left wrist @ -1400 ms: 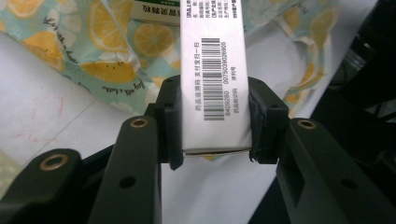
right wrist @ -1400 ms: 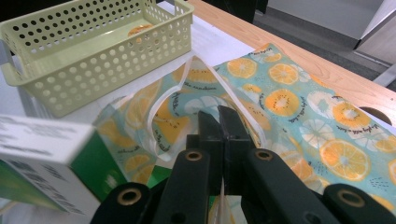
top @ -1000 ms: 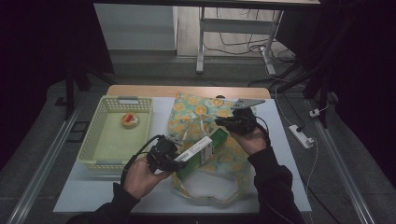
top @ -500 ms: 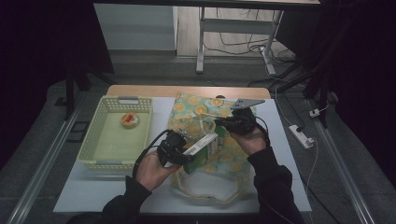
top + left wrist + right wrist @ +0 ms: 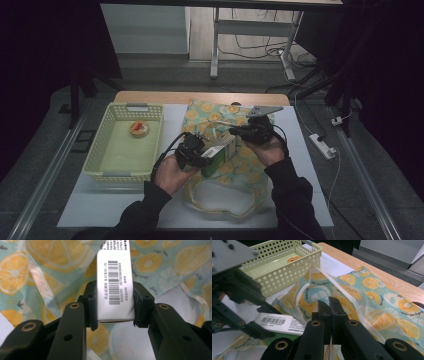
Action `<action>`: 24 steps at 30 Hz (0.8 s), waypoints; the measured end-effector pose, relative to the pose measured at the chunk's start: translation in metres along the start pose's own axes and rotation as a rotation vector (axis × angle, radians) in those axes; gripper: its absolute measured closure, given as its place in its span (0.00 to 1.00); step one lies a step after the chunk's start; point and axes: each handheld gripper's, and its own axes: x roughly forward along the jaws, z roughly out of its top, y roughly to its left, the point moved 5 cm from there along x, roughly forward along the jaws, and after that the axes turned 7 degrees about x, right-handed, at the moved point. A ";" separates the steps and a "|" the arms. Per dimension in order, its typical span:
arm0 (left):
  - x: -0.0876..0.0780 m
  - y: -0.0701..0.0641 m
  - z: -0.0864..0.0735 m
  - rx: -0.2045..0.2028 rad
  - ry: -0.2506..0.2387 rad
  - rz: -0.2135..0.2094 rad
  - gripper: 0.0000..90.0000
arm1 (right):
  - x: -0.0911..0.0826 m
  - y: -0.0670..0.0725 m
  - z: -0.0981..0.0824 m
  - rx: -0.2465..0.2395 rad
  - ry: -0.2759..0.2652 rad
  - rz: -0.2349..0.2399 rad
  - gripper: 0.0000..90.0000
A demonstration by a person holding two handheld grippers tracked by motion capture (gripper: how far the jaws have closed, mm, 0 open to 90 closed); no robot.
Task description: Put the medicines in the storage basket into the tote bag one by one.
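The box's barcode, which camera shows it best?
The left gripper view: the barcode faces the lens, sharp, on the box between the jaws. The right gripper view shows it small and slanted; the high view shows the box, bars unreadable.

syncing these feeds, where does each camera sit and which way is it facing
High view: above the person's side, looking forward and down on the table; forearms and both hands show.
Left gripper view: on the left gripper, looking along its jaws at the clamped box.
Right gripper view: on the right gripper, shut on the lemon-print bag, facing the basket.
Shared: box and bag in all three.
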 end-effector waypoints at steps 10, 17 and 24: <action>0.013 0.013 0.015 -0.016 -0.015 0.036 0.68 | 0.001 0.000 0.000 0.002 0.001 0.001 1.00; 0.023 0.022 0.020 -0.026 -0.022 0.062 0.68 | 0.001 -0.002 -0.001 0.006 0.001 -0.002 1.00; 0.028 0.028 0.024 -0.027 -0.037 0.065 0.68 | 0.002 -0.004 -0.002 0.006 0.004 -0.008 1.00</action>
